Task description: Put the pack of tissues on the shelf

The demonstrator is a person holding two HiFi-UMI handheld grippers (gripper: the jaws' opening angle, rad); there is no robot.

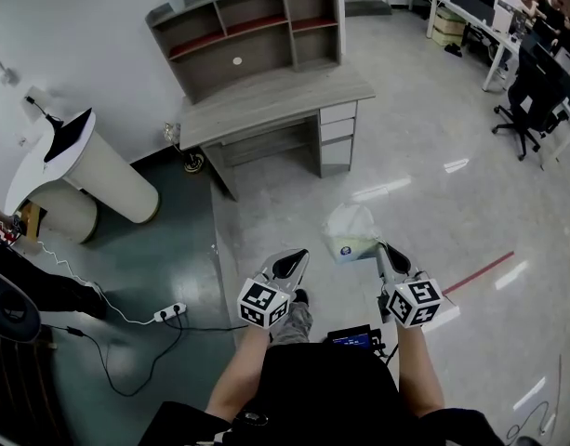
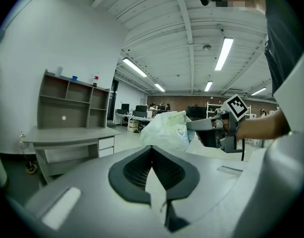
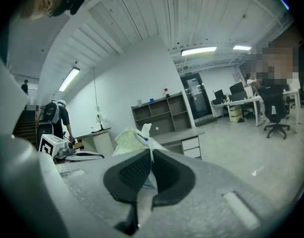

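Out in front of the person's waist, the right gripper has its jaws pressed together on the pack of tissues, pinching the thin wrapper at the side of the pack nearest them. The right gripper view shows the two dark pads meeting with a fold of film caught in the seam, and the pack bulging just beyond the tips. The pack hangs in the air above the pale floor, resting on nothing.

From the head view, its printed blue-green band lies along the edge nearer the person and runs roughly left to right. The crumpled white film swells away toward the desk. The wrapper is so bunched that no clear long axis can be told; it looks about as deep as it is wide.

The left gripper is held just to the pack's left and apart from it. Its jaws are closed with nothing in them, and its own view shows the pads touching at the tips.

The shelf stands on the back of the desk against the wall, well apart from the pack. Both grippers point roughly toward it.
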